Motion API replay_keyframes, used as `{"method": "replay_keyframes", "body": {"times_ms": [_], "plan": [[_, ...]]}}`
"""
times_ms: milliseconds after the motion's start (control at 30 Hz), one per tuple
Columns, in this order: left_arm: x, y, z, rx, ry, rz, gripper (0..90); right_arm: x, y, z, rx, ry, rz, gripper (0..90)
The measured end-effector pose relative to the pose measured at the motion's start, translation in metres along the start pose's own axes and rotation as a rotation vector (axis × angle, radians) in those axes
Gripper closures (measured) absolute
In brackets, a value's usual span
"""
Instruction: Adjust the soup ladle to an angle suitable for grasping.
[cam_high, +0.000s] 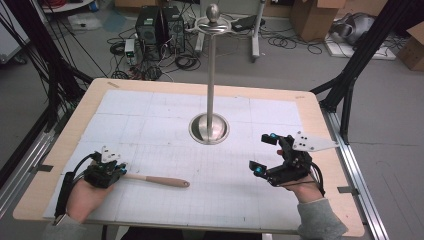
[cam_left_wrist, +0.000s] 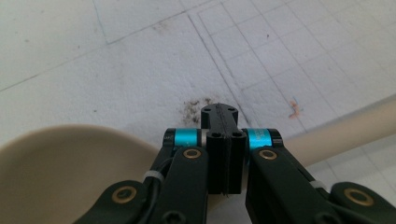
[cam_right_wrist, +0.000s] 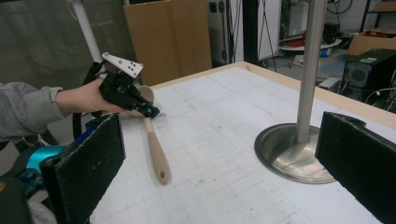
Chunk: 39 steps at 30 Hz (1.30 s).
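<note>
Left gripper (cam_high: 118, 170): at the near left of the desk (cam_high: 65, 150), held in the left hand (cam_high: 82, 197); its fingers (cam_left_wrist: 223, 140) are clenched flat together with no gap, low over the sheet.
Left gripper's load: cannot tell if anything is pinched; in the left gripper view the fingers press on each other above the spoon's neck.
Spoon (cam_high: 157, 180): wooden, lying flat on the sheet (cam_high: 165, 115); the bowl (cam_left_wrist: 65, 177) sits under and to the left of the left fingers, the handle (cam_left_wrist: 345, 133) runs out to their right, toward the middle of the desk.
Right gripper (cam_high: 265, 153): at the near right of the desk, held in the right hand (cam_high: 300, 190); its fingers (cam_right_wrist: 88, 163) are spread wide and released, nothing between them.
Stand (cam_high: 210, 90): a metal pole on a round base (cam_right_wrist: 285, 149), upright ahead of the right fingers and between them in the right gripper view, well apart from the spoon.
Sheet: white, gridded, covering most of the desk; a dark smudge (cam_left_wrist: 194, 106) lies just beyond the left fingertips.
</note>
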<state>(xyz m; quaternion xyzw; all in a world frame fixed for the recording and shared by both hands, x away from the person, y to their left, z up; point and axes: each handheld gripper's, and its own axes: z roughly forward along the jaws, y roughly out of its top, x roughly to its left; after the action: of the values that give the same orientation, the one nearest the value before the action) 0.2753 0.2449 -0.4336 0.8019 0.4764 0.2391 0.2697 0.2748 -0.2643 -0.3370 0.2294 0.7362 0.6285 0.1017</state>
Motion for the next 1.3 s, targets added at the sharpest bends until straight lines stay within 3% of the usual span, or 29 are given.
{"method": "replay_keyframes", "body": {"times_ms": [333,500,633,667,767,800,833,867,900,967,1000,1033,1067,1100,1133,1200,1300], "plan": [[-0.002,-0.01,-0.011,0.022,-0.012,0.0,90.0,0.0,0.001,0.001,-0.005,0.003,0.002,0.4],[0.001,-0.012,-0.008,-0.004,-0.025,0.001,90.0,0.001,0.001,0.004,0.002,0.009,-0.001,0.4],[-0.003,-0.009,-0.013,-0.061,-0.028,0.004,90.0,0.001,0.001,0.004,0.005,0.009,0.0,0.4],[-0.01,-0.004,-0.021,-0.116,-0.051,0.007,90.0,0.0,0.001,0.005,0.004,0.008,-0.004,0.4],[-0.031,0.004,-0.029,-0.182,-0.117,0.051,90.0,0.0,0.001,0.005,0.007,0.006,0.001,0.4],[-0.031,0.004,-0.029,-0.182,-0.117,0.051,90.0,0.0,0.001,0.005,0.007,0.006,0.001,0.4],[-0.05,0.009,-0.031,-0.207,-0.161,0.098,90.0,0.0,0.001,0.006,0.008,0.009,0.001,0.4],[-0.05,0.009,-0.031,-0.207,-0.161,0.098,90.0,0.0,0.001,0.006,0.008,0.009,0.001,0.4],[-0.068,0.012,-0.031,-0.233,-0.217,0.137,90.0,0.0,0.001,0.006,0.007,0.009,-0.001,0.4],[-0.076,0.014,-0.03,-0.238,-0.235,0.147,90.0,0.0,0.002,0.005,0.003,0.008,-0.005,0.4],[-0.089,0.016,-0.027,-0.238,-0.281,0.159,90.0,0.001,0.002,0.005,0.002,0.009,-0.006,0.4],[-0.095,0.017,-0.024,-0.23,-0.293,0.166,90.0,0.001,0.002,0.005,0.002,0.009,-0.005,0.3],[-0.095,0.017,-0.024,-0.23,-0.293,0.166,90.0,0.001,0.002,0.005,0.002,0.009,-0.005,0.3],[-0.106,0.018,-0.02,-0.212,-0.309,0.195,90.0,0.001,0.002,0.005,0.001,0.009,-0.006,0.4],[-0.106,0.018,-0.02,-0.212,-0.309,0.195,90.0,0.001,0.002,0.005,0.001,0.009,-0.006,0.4],[-0.12,0.019,-0.014,-0.204,-0.327,0.213,90.0,0.001,0.002,0.005,0.003,0.009,-0.004,0.3],[-0.125,0.02,-0.011,-0.2,-0.329,0.23,90.0,0.001,0.002,0.005,0.004,0.011,-0.004,0.4]]}}
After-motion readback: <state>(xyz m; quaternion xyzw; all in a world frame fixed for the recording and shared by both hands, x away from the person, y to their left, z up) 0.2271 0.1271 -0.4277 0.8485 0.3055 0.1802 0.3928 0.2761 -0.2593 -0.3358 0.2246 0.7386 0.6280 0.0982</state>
